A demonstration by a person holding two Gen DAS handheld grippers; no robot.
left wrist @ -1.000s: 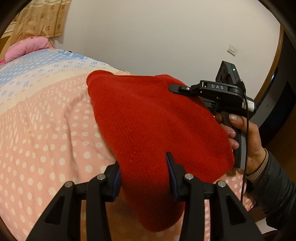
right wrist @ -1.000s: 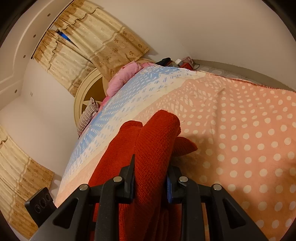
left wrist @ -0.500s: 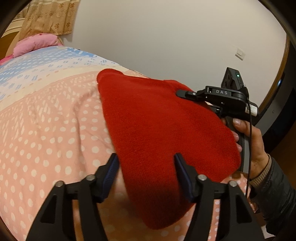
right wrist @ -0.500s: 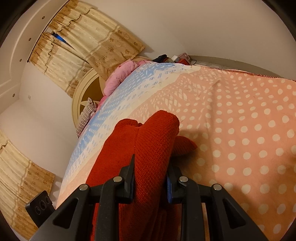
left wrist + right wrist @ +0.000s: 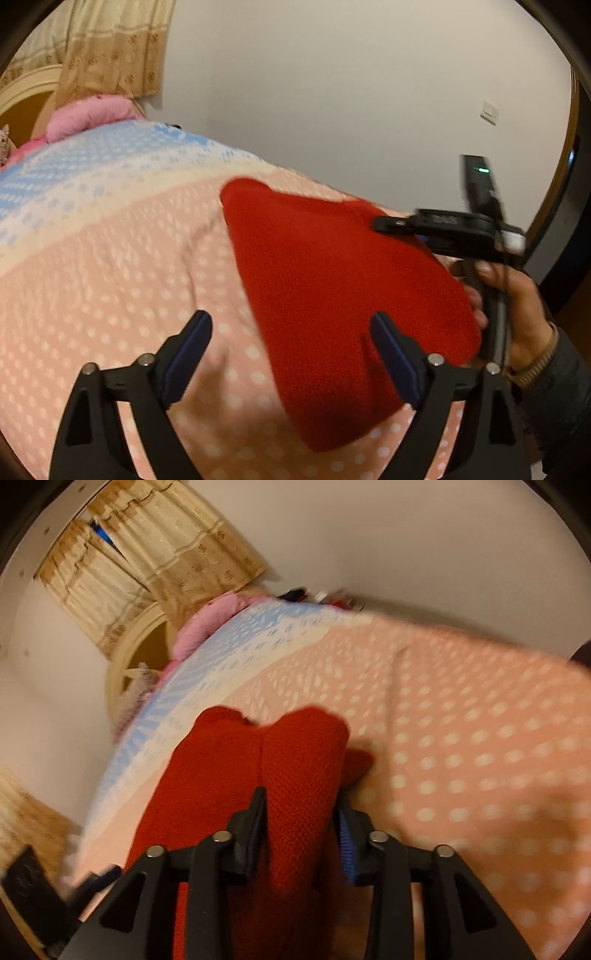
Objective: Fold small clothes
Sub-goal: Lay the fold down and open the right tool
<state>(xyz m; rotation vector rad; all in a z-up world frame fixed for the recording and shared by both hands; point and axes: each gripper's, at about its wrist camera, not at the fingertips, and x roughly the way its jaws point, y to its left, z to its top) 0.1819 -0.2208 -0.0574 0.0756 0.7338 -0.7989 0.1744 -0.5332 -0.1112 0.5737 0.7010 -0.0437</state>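
Seeing free bedspread at 9 o'clock, my left gripper gapes wide, empty; my right gripper pinches the red knit garment.

bedside clutter blurred, red knit cut off below

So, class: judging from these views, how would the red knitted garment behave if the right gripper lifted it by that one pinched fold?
The red knitted garment would probably droop; it already bunches between the right gripper fingers. Likely light. Its textured knit suggests little slipping on the dotted bedspread.
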